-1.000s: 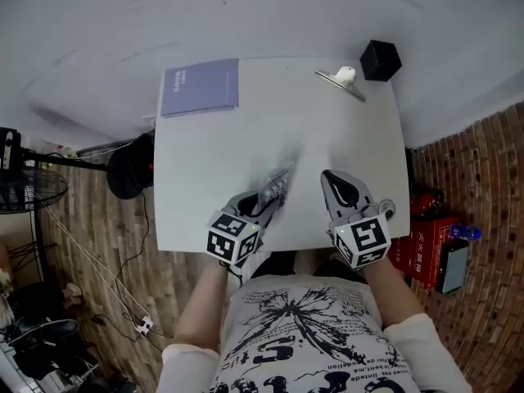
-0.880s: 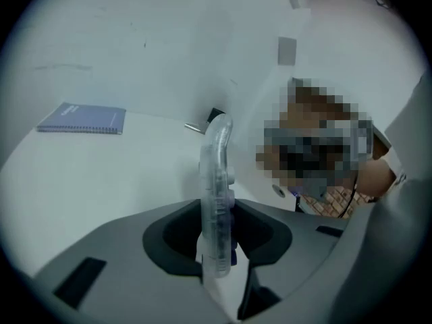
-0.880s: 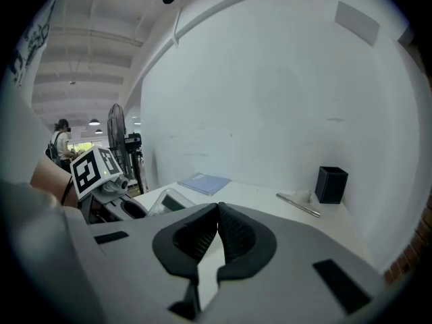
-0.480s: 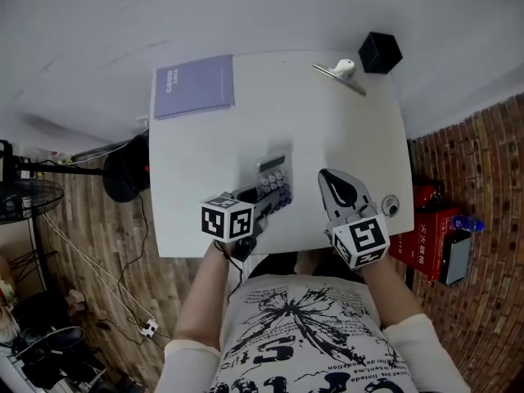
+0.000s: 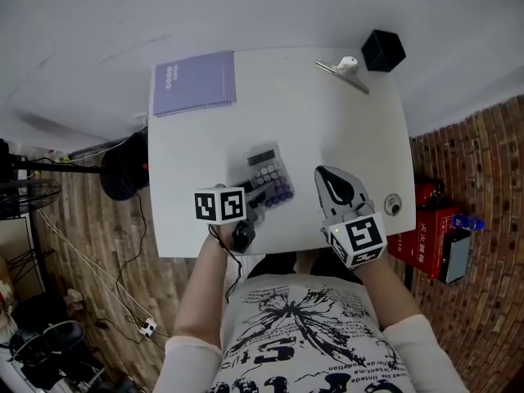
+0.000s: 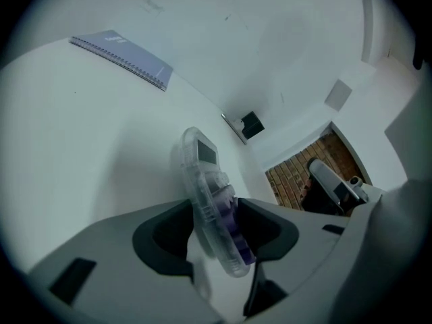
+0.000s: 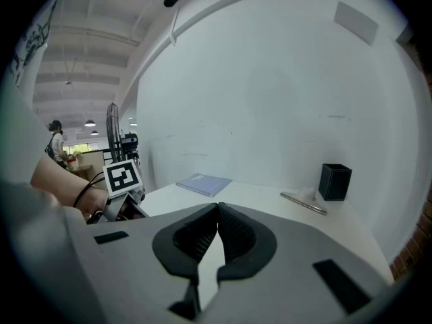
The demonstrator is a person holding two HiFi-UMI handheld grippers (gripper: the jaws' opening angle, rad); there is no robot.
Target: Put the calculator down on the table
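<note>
The calculator (image 5: pixel 268 178), clear-bodied with purple keys and a grey display, lies keys-up on the white table (image 5: pixel 327 121) near its front edge. My left gripper (image 5: pixel 260 196) reaches it from the near side. In the left gripper view the calculator (image 6: pixel 209 201) stands between the two jaws, which are opening around it and no longer squeeze it. My right gripper (image 5: pixel 327 174) rests to the right of the calculator, apart from it. Seen in the right gripper view, the right gripper (image 7: pixel 217 211) is shut with its jaws meeting and nothing between them.
A purple spiral notebook (image 5: pixel 195 83) lies at the table's far left corner. A black box (image 5: pixel 382 51) and a metal clip (image 5: pixel 344 72) sit at the far right corner. A small round fitting (image 5: pixel 392 205) is at the right edge. Red items (image 5: pixel 426 228) stand on the floor beyond.
The left gripper rolled and sank toward the table. The calculator went from tilted on its edge to lying keys-up on the surface. The right gripper hardly moved.
</note>
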